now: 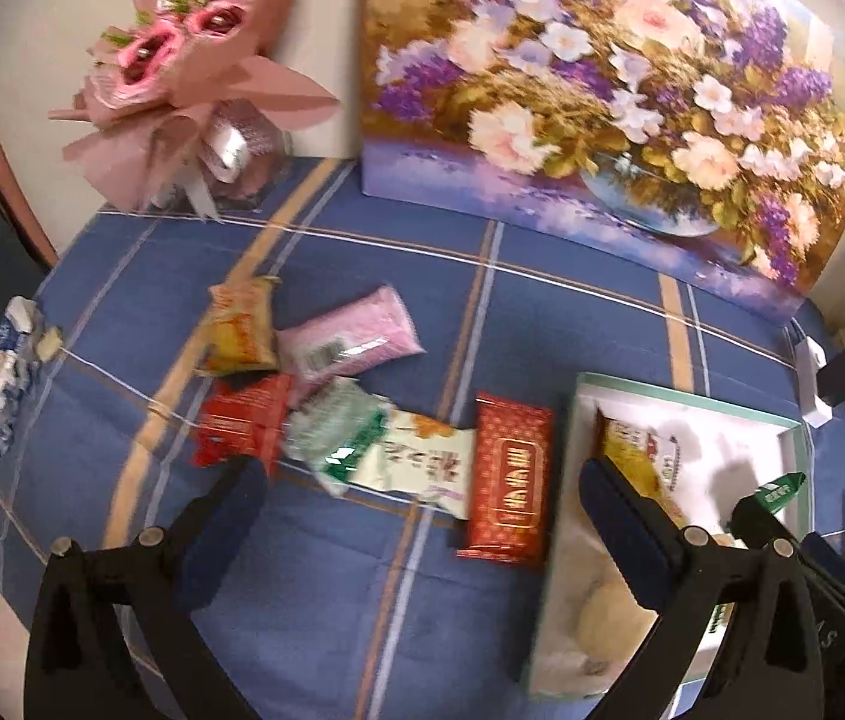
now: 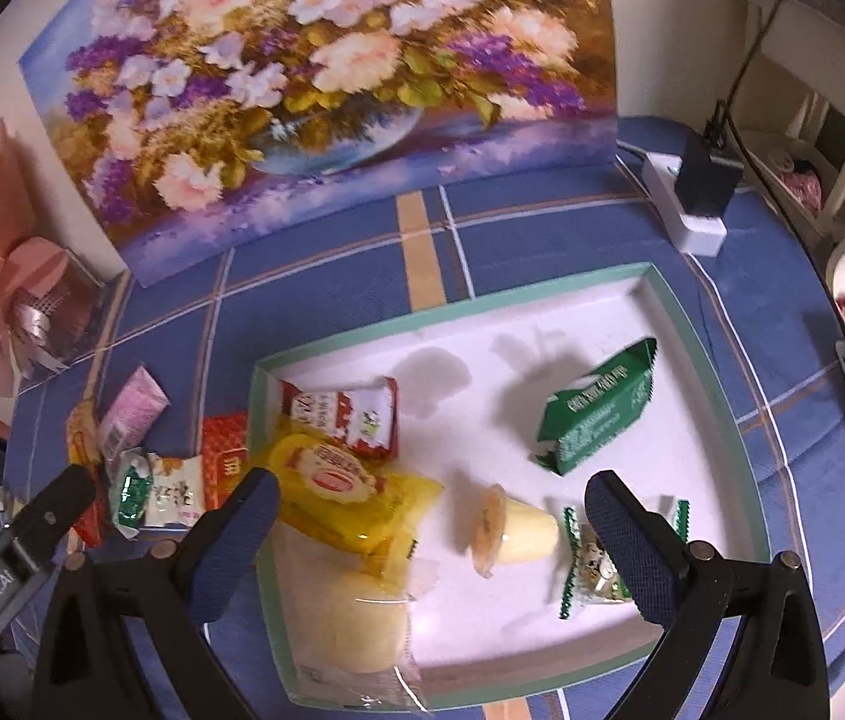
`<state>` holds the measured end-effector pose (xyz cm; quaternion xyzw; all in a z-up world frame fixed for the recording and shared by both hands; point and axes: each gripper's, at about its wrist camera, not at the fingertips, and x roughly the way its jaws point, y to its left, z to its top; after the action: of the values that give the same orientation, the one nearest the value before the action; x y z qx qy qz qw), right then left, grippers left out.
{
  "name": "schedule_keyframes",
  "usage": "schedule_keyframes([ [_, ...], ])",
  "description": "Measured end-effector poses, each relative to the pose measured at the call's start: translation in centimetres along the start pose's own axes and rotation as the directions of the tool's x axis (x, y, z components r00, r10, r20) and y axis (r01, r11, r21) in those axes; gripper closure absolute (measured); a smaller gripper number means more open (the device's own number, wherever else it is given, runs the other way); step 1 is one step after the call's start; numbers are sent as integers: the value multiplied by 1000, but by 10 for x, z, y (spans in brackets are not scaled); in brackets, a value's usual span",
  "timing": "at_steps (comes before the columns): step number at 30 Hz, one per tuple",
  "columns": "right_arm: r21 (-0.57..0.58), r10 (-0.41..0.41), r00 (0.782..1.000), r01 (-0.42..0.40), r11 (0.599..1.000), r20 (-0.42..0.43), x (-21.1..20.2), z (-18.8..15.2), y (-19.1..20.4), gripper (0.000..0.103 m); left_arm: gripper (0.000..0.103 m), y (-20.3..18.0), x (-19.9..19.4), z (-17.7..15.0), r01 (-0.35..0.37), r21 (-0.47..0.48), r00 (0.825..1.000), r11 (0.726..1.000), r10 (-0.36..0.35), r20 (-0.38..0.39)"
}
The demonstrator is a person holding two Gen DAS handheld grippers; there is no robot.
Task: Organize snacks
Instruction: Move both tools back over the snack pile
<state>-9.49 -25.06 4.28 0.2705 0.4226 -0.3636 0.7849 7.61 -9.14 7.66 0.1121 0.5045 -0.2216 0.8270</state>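
Both my grippers, left [image 1: 416,495] and right [image 2: 431,501], are spread wide, empty; crinkly red foil packet [image 1: 509,483] lies flat between my left fingers.

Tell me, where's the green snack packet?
In the right wrist view, the green packet lies inside the white tray, toward its right side, above the pudding cup.

Home room: blue plaid tablecloth [image 1: 362,630], floral painting [image 1: 602,90] leaning on far wall, pink wrapped bouquet [image 1: 182,78] far left, power strip [image 2: 680,198] far right.
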Motion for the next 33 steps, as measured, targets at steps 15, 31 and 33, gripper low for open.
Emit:
schedule_keyframes([
  [15,-158,27,1000,-25,987,12,5,-6,65,0,0,134,-6,6,-170,-206,985,964,173,-5],
  [31,-279,133,991,-136,950,-30,28,-26,169,0,0,232,14,2,-154,-440,988,885,146,-52],
  [33,-275,153,987,-159,948,-40,31,-28,176,0,0,234,19,3,-136,-454,991,881,126,-52],
])
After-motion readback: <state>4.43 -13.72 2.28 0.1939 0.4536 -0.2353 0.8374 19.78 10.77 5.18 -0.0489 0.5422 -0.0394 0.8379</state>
